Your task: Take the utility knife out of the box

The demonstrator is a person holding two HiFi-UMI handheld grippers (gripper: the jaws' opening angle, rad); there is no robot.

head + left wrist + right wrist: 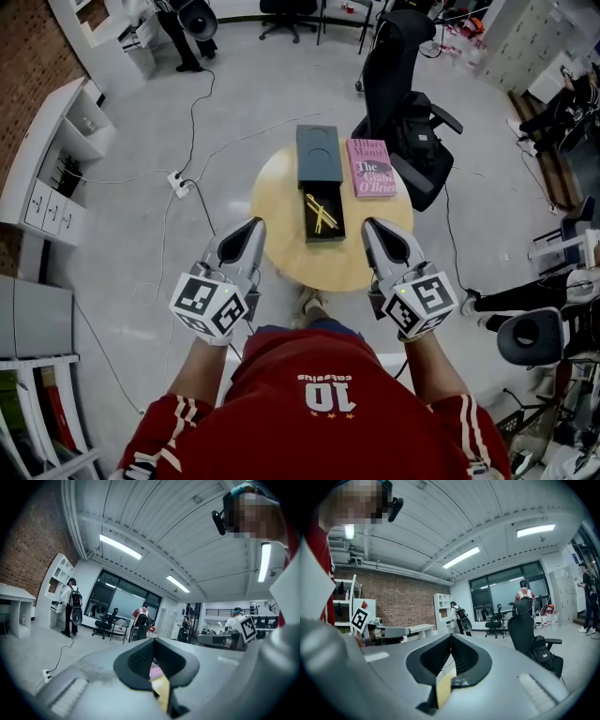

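Note:
A dark open box lies on the round wooden table, with a yellow utility knife inside it. Its dark lid rests just behind it. My left gripper is shut and empty, held at the table's near left edge, short of the box. My right gripper is shut and empty at the near right edge. In the left gripper view the shut gripper points level across the room; a strip of table shows below its tips. The right gripper view shows its gripper shut likewise.
A pink book lies on the table right of the lid. A black office chair with a bag stands behind the table. White shelving lines the left wall. Cables and a power strip lie on the floor. People stand far across the room.

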